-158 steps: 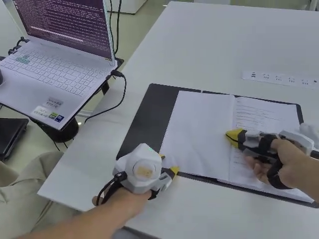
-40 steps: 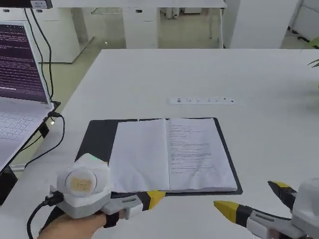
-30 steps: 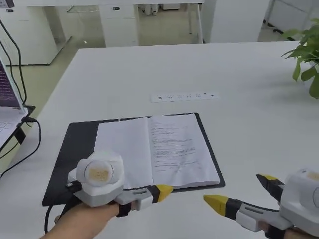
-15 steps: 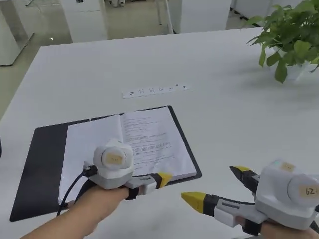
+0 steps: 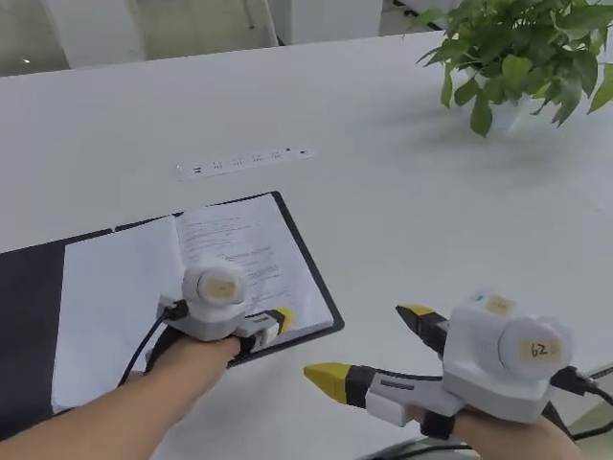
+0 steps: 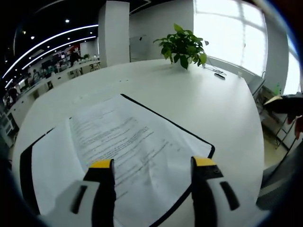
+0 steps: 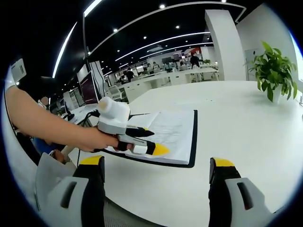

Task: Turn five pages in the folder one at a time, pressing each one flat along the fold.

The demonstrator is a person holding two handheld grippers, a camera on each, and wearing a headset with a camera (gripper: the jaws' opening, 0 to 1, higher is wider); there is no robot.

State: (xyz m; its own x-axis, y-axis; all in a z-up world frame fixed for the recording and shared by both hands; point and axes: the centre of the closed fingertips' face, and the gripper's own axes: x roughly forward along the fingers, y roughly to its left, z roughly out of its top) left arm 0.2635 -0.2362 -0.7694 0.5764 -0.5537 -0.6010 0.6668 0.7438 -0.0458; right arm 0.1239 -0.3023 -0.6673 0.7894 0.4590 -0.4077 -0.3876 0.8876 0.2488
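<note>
One folder [image 5: 29, 307] lies open at the tabletop's [image 5: 402, 211] near left edge, showing two pages: one blank page [image 5: 105, 287] and one printed page [image 5: 239, 249]. One power strip [image 5: 244, 161] sits toward the far edge and one potted plant [image 5: 517, 48] toward the far right corner. Two tools are by the near edge: the left tool [image 5: 274, 324] and the right tool [image 5: 369, 345].

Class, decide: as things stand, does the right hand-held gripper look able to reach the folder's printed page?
Probably yes. The right hand-held gripper hangs open over bare table beside the folder, with nothing between. The left hand-held gripper sits at the printed page's near edge.
</note>
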